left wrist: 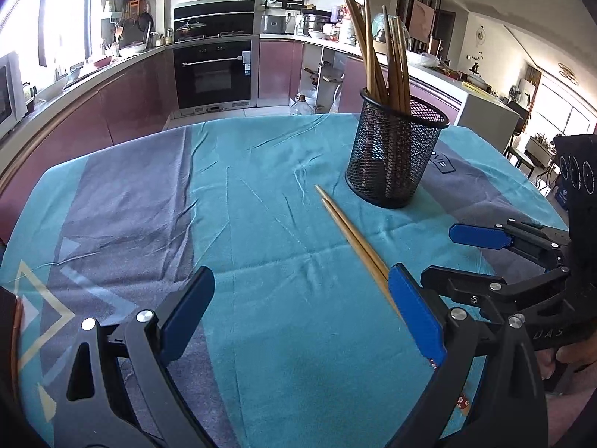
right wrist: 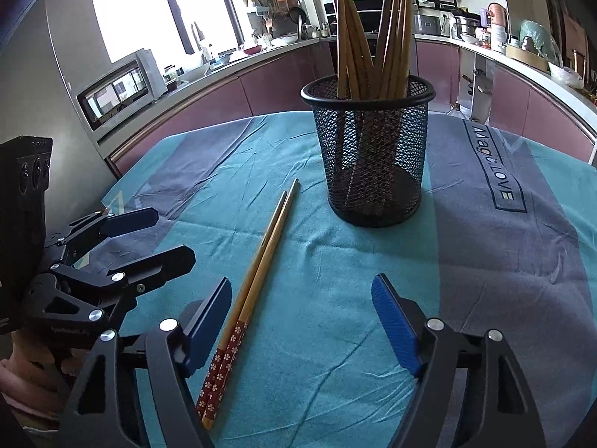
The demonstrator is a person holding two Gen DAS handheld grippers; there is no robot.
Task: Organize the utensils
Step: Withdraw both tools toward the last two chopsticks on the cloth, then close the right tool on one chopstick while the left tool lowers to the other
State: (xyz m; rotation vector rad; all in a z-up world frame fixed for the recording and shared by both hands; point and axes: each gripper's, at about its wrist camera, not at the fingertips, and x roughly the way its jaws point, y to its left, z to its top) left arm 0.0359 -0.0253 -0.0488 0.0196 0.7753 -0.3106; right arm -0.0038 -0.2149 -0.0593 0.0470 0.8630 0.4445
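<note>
Covering table, teal-grey cloth (left wrist: 261,194), kitchen behind

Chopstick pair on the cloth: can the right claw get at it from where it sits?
Probably yes. The right claw is open, and the chopstick pair lies flat between its fingers, near the left one. The mesh holder stands farther back, clear of the path.

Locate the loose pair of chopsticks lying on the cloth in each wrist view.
Left wrist: loose chopsticks right of centre, running down behind the left gripper's right finger.
Right wrist: left of centre, patterned ends beside the right gripper's left finger.
Shared landmark: black mesh holder.
</note>
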